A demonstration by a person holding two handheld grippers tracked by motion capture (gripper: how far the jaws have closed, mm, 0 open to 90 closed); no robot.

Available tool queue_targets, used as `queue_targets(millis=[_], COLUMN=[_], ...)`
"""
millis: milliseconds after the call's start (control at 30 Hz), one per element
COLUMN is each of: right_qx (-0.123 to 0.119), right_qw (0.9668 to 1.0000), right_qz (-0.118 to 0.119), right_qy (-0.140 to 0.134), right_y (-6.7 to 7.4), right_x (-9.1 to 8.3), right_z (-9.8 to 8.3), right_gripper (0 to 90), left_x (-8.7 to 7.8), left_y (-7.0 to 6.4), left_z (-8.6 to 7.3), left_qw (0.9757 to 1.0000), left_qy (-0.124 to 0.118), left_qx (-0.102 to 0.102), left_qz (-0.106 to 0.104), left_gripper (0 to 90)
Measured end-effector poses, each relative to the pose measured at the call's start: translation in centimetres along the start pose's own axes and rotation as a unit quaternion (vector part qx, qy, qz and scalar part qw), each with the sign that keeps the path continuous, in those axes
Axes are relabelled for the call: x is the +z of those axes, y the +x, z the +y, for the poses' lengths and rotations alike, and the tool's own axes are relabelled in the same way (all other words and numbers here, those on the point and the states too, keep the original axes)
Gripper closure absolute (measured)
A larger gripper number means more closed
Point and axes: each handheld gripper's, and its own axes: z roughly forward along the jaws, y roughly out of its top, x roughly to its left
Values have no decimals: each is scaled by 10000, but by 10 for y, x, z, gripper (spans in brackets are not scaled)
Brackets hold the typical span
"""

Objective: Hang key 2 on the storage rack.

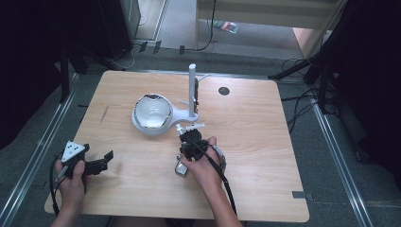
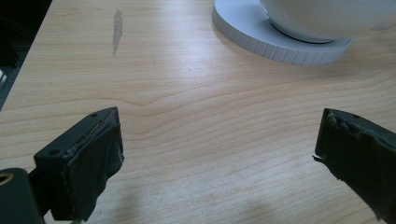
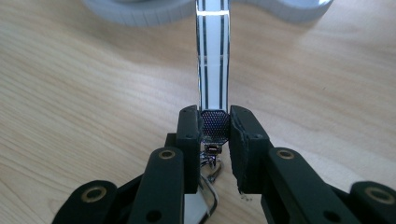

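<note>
A white strap with black stripes (image 3: 212, 56) runs away from me toward the white stand's base (image 3: 140, 11). My right gripper (image 3: 215, 125) is shut on the strap's dark mesh end (image 3: 215, 126), and a small metal clasp (image 3: 211, 161) hangs below the pads. In the high view the right gripper (image 1: 190, 138) sits just in front of the white stand (image 1: 142, 125). That stand carries a shiny white bowl (image 1: 152, 111) and an upright post (image 1: 192, 87). My left gripper (image 1: 106, 161) rests near the table's front left, open, with bare wood between its fingers (image 2: 84, 163).
The stand's round base (image 2: 280, 44) lies ahead of the left gripper. A black disc (image 1: 224, 91) sits on the wooden table (image 1: 255, 142) at the back right. A metal part (image 1: 180, 168) lies by the right hand. Cables run across the floor beyond the table.
</note>
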Motion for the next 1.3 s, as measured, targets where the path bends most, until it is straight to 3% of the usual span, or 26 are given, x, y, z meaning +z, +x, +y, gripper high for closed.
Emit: queue_targets(millis=[133,267,367,500,667,767,1000,1300], right_qx=[97,106,64,2,18,25,48,405], right_qw=[9988,9953,9909,9822,9727,9693,9665,9621], right_qz=[189,234,274,409,586,585,753,1283], right_qy=[-443,-938,-1315,-1835,-2245,-2386,-2455,-2372], right_y=[-9,-15,-19,-25,-36,-40,-48,-62], right_x=[-9,-18,-26,-35,-42,-44,-44,-36], right_z=[0,0,1,1,3,5,11,15], right_gripper=[758,758,758,758,758,758,758,758], left_x=[0,0,0,0,0,0,0,0], left_y=[0,0,0,0,0,0,0,0], left_z=[0,0,0,0,0,0,0,0], left_qw=[10000,10000,10000,10000,10000,10000,10000,10000], left_qy=[-1,-20,-5,-4,-13,-1,-4,-3], left_qx=[-5,-12,-11,-10,-10,-10,-2,9], left_qz=[5,7,4,6,2,-6,-4,-7], left_gripper=[14,14,14,14,14,14,14,14])
